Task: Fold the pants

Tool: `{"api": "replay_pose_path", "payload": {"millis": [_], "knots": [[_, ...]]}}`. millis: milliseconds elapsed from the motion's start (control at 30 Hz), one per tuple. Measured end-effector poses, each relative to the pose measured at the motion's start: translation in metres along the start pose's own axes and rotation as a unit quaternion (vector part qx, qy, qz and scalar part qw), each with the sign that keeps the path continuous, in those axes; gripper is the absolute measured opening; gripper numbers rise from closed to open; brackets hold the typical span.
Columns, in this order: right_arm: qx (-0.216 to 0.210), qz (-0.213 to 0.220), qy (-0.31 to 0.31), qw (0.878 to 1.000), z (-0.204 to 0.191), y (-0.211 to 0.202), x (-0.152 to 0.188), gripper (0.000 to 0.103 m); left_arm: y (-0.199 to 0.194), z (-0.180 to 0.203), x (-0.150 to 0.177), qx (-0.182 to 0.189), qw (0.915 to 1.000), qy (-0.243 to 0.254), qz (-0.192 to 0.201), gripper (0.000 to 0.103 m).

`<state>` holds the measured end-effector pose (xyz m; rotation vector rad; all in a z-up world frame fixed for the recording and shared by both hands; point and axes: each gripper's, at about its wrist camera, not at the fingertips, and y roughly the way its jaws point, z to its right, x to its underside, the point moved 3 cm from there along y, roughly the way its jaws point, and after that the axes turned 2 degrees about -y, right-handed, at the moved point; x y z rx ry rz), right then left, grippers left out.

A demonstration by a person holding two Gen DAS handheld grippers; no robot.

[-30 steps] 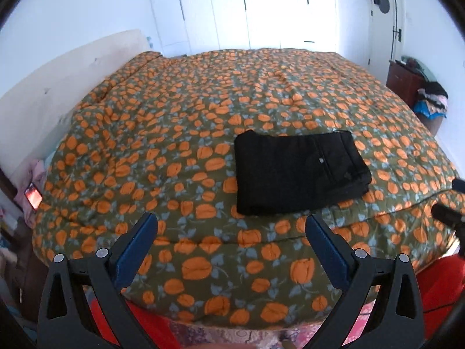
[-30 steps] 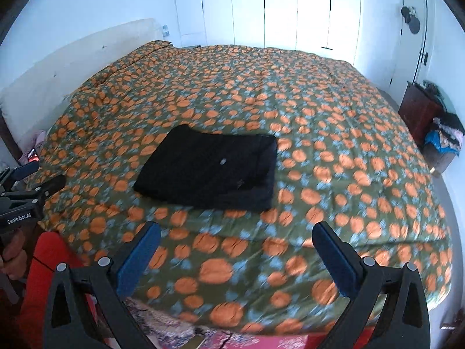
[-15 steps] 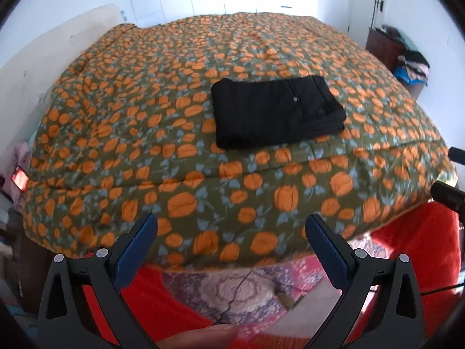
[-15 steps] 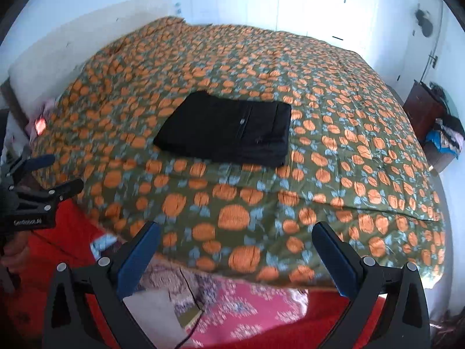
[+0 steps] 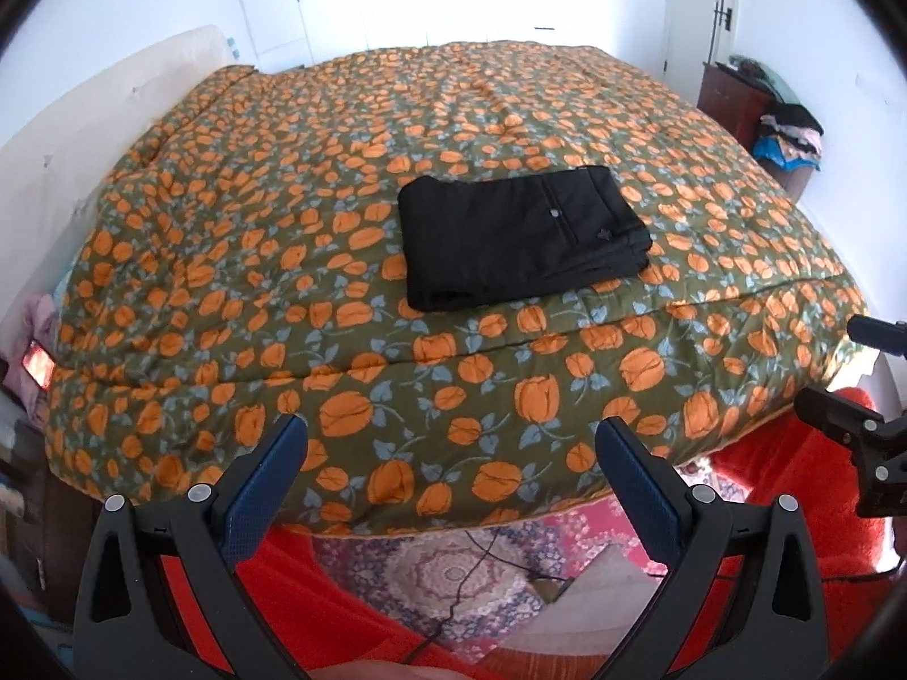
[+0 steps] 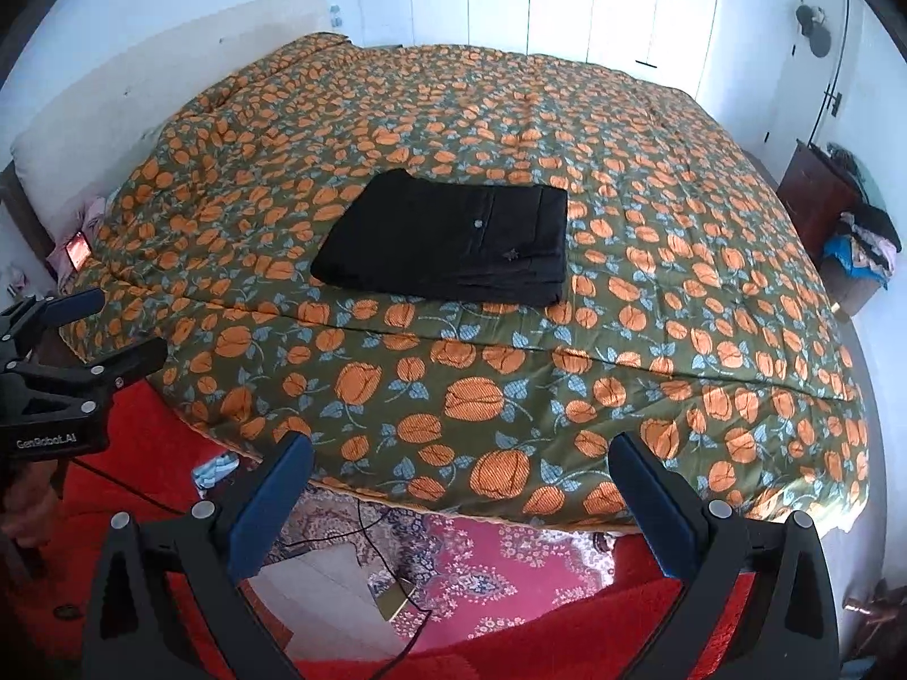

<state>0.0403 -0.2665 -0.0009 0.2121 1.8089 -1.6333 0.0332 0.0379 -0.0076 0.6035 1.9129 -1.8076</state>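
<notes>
Folded pants [image 5: 521,238] flat on bed [image 5: 283,215]; left gripper [image 5: 450,487] and right gripper [image 6: 465,496] drawn back, jaws apart, empty—folding apparently complete.

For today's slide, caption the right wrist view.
Folded black pants lie on the floral bedspread; open right tongs hang empty before it.

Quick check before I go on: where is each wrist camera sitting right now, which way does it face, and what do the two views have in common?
Left wrist: off the bed's near edge, facing across the bed; own left gripper open, right gripper at the right edge.
Right wrist: same side, further right; own right gripper open, left gripper at the left edge.
Shared: folded black pants on the floral quilt, white wardrobe beyond.
</notes>
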Motion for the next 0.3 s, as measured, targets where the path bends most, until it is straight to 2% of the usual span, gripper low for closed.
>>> {"api": "replay_pose_path", "payload": {"millis": [300], "knots": [[0.008, 0.000, 0.005, 1.000, 0.0052, 0.0028, -0.0020, 0.103, 0.0017, 0.0016, 0.0016, -0.005, 1.0000, 0.000, 0.005, 0.102]]}}
